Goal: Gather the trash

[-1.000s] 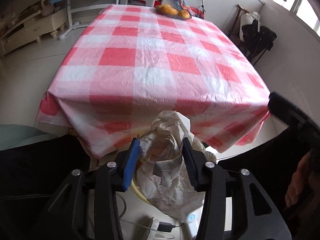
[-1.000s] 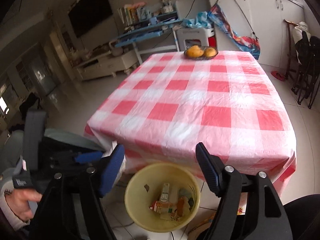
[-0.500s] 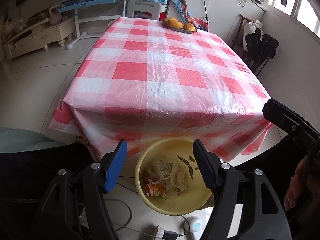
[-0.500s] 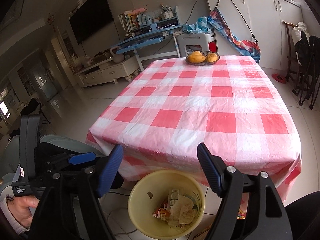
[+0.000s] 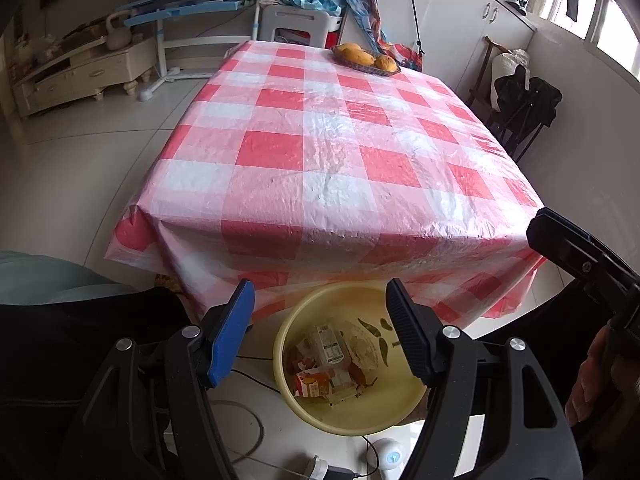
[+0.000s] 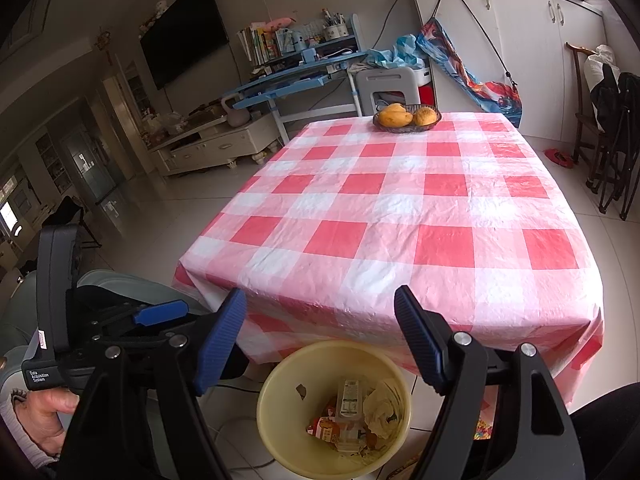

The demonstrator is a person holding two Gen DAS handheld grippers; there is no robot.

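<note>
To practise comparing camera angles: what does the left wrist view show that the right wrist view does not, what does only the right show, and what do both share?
Only the left wrist view: a white plug and cable on the floor, and the left gripper, open and empty.

Only the right wrist view: the TV and bookshelf.

Both: the checked tablecloth, fruit bowl and yellow bin holding trash.

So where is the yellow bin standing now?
The yellow bin stands on the floor by the near edge of the checked table, low in both wrist views, with cartons and crumpled paper inside.
</note>
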